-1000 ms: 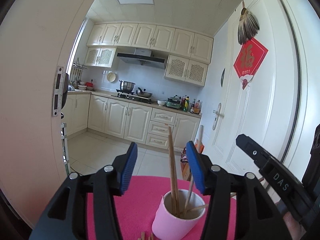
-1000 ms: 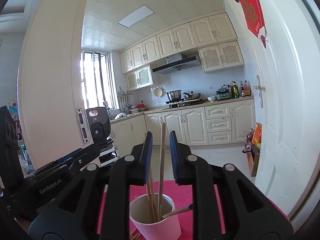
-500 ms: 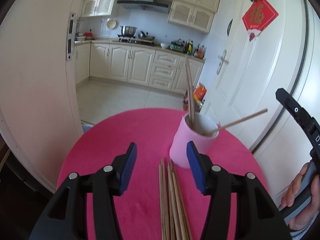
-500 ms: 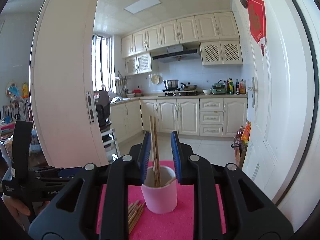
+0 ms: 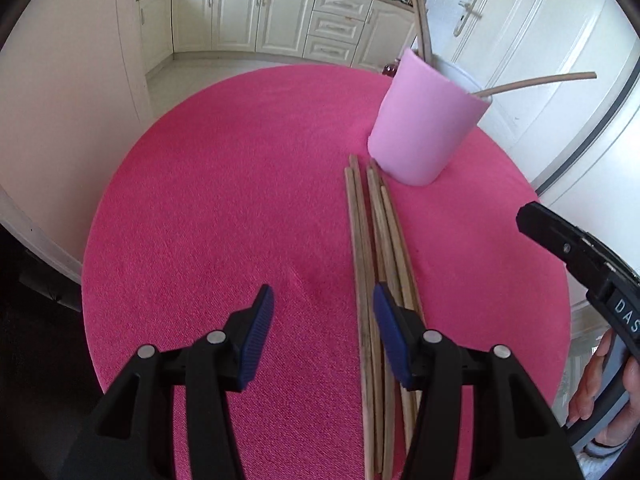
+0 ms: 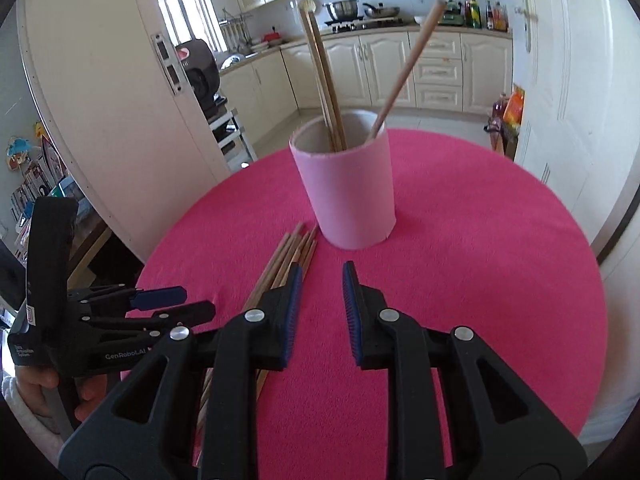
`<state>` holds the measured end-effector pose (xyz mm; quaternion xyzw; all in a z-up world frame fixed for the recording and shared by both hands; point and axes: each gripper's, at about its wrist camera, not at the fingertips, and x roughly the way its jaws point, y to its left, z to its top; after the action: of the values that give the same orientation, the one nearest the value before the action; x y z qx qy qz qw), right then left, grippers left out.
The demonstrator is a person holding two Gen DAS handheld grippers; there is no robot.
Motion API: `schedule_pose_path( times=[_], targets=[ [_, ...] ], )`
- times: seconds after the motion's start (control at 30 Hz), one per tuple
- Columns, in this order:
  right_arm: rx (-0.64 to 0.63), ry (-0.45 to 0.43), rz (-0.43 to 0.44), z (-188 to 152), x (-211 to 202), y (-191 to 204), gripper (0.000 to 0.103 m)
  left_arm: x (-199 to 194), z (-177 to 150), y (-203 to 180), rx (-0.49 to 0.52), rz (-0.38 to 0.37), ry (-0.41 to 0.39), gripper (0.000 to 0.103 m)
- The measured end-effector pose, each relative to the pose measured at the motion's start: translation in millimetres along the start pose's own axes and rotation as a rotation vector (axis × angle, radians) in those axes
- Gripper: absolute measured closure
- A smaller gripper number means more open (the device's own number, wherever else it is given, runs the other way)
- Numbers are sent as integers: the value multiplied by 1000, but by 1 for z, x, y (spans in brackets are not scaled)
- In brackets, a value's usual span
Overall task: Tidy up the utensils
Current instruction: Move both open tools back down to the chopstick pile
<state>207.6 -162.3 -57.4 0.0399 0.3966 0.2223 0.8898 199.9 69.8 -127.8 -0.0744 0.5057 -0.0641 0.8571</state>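
Chopsticks [image 5: 366,264] (near ends cut off), pink cup [image 6: 346,184]

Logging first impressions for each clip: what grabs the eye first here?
The bright pink round table fills both views. A pale pink cup stands toward its far side with three chopsticks sticking out, and a bundle of loose chopsticks lies flat just in front of it. Both claws are empty.
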Motion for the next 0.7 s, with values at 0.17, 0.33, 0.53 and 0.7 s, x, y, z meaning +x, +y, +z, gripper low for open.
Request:
schedule_pose_path(
  times=[0.17,0.33,0.53,0.7],
  targets=[
    [1,98,4,-6,15,4,81,11,-3,-5,21,27,25,52],
    [-13,155,0,-13,20,7,81,16,2,-14,47,75,26,52],
    [-10,189,1,-16,28,7,74,23,7,-21,60,100,38,52],
    [-6,209,-3,-16,32,5,72,27,12,-30,91,150,32,51]
  ],
)
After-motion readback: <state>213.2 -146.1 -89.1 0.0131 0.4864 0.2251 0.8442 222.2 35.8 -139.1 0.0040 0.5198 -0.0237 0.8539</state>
